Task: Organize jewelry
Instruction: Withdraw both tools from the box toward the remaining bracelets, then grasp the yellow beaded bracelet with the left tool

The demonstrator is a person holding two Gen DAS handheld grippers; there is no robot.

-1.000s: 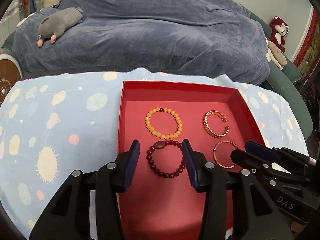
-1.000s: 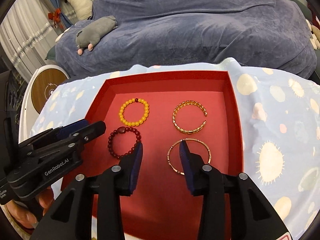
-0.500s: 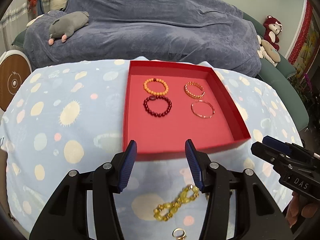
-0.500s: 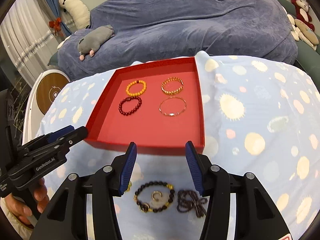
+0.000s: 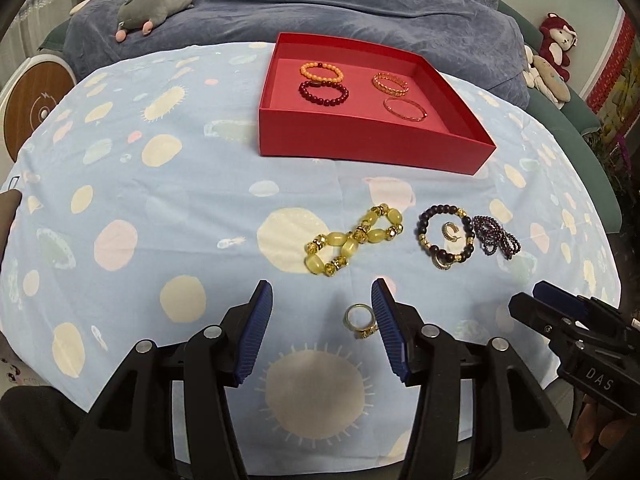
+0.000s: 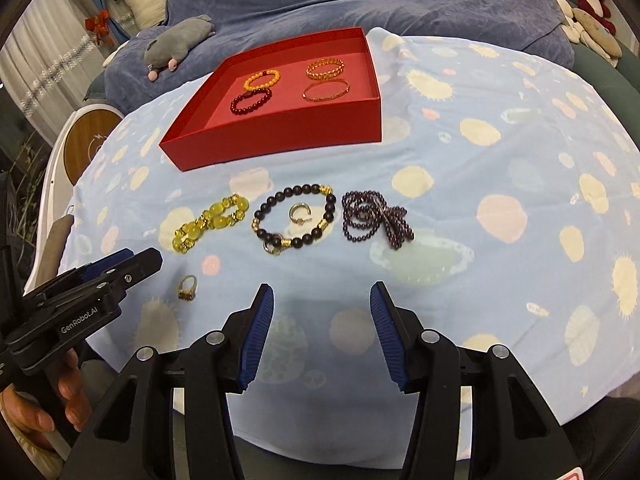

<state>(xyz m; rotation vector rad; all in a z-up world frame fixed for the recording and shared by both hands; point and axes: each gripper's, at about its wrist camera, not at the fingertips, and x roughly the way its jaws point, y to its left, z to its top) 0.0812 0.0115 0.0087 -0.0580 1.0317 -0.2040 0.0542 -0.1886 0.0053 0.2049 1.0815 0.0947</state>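
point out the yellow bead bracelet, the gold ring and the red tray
yellow bead bracelet (image 5: 354, 240), left wrist view, on the crossing of its figure-eight twist
gold ring (image 5: 360, 319), left wrist view, on its band
red tray (image 5: 368, 146), left wrist view, on its near outer wall

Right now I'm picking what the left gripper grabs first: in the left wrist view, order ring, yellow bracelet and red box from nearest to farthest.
1. Ring, between the fingers, by the right one.
2. Yellow bracelet, just ahead.
3. Red box, far side.
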